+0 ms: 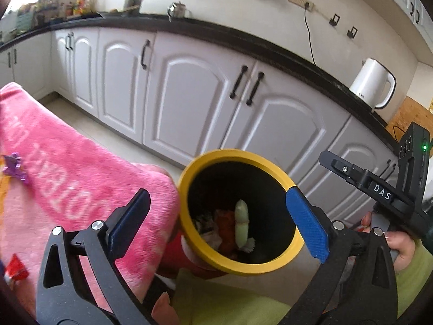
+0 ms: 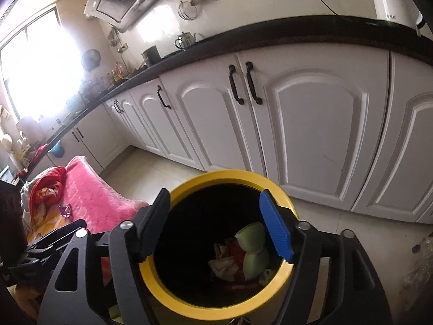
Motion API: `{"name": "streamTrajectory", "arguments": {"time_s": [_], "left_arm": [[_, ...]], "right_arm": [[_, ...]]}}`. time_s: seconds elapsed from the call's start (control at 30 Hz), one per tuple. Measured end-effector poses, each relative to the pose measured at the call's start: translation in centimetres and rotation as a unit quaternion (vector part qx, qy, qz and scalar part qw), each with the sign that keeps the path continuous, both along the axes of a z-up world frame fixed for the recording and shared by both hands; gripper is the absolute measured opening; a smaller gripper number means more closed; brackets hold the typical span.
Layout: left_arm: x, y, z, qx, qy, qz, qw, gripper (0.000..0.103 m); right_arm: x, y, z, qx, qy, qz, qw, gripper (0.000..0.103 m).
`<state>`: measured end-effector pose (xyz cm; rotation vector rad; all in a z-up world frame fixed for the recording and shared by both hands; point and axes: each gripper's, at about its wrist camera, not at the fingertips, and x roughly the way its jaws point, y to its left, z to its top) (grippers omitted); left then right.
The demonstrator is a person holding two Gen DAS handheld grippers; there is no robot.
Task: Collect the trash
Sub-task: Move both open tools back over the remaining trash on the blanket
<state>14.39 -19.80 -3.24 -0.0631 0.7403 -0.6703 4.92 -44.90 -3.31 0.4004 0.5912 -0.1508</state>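
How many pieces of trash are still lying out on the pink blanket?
2: a purple wrapper near the pink blanket at its left side, and a red-and-white wrapper at the lower left. More may be hidden outside the frame.

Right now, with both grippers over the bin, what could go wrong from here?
1. The purple wrapper and the red-and-white wrapper lie on the pink blanket, a soft surface; the fingers may snag cloth along with them.
2. The bin stands close against the blanket, so a sideways swing of the left gripper toward the wrappers might knock its yellow rim.
3. The right gripper is open above the bin and holds nothing; lowering it could bump the rim.
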Motion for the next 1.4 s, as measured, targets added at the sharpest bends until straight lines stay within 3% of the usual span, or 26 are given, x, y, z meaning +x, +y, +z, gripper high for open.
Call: {"name": "streamTrajectory", "arguments": {"time_s": [0.37,0.83,1.03,1.4], "left_arm": [[-1.6,5.4,2.7,-0.007,-0.052,0.054,0.9971,0.092],[-3.3,12.6,4.3,-0.003,-0.087,0.129,0.9878,0.092],[-4.0,16.3,4.9,0.005,-0.101,0.165,0.9811,0.092],[-5.4,23.2,4.6,0.018,-0.090,0.223,0.9706,0.092]], "right_arm": [[0.0,5.0,2.7,-0.018,-0.031,0.051,0.998,0.075],[0.9,10.5,3.8,-0.039,-0.023,0.117,0.992,0.077],[1.5,13.9,4.2,-0.047,-0.022,0.155,0.987,0.077],[3.0,21.5,4.3,-0.058,-0.013,0.243,0.968,0.077]]}}
